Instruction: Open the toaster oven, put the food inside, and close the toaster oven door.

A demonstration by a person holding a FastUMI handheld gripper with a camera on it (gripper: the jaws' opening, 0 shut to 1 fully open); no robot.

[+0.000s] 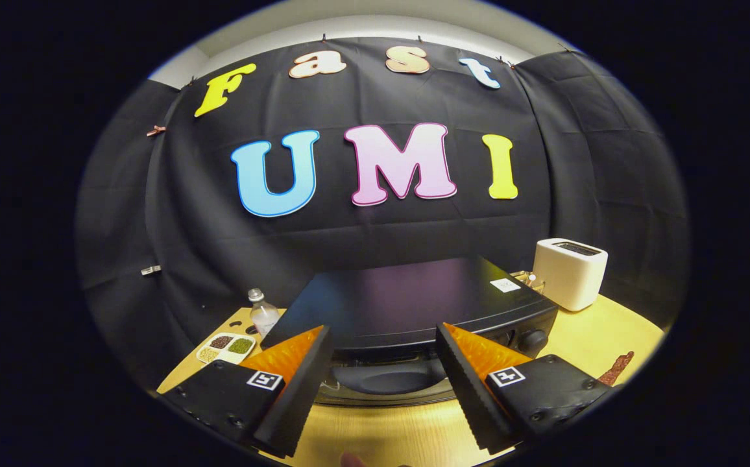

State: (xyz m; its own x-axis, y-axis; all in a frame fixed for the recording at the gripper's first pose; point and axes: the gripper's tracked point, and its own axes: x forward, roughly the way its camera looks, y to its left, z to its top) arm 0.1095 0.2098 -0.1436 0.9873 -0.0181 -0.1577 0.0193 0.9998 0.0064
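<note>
Tongs [385, 383] spread, empty; toaster oven [414, 305] just ahead.

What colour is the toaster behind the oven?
White or cream, seen in the gripper view: the toaster beyond the open gripper.

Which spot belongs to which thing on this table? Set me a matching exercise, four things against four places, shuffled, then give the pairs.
Things:
1. toaster oven
2. white toaster
3. plastic bottle
4. divided dish of grains

Places:
A. on the table just in front of the bottle
B. directly ahead of the open fingers of the hand-held gripper
C. beside the oven's knob end, farther back
D. upright at the oven's other end, near the black cloth

Pairs: 1-B, 2-C, 3-D, 4-A
</note>
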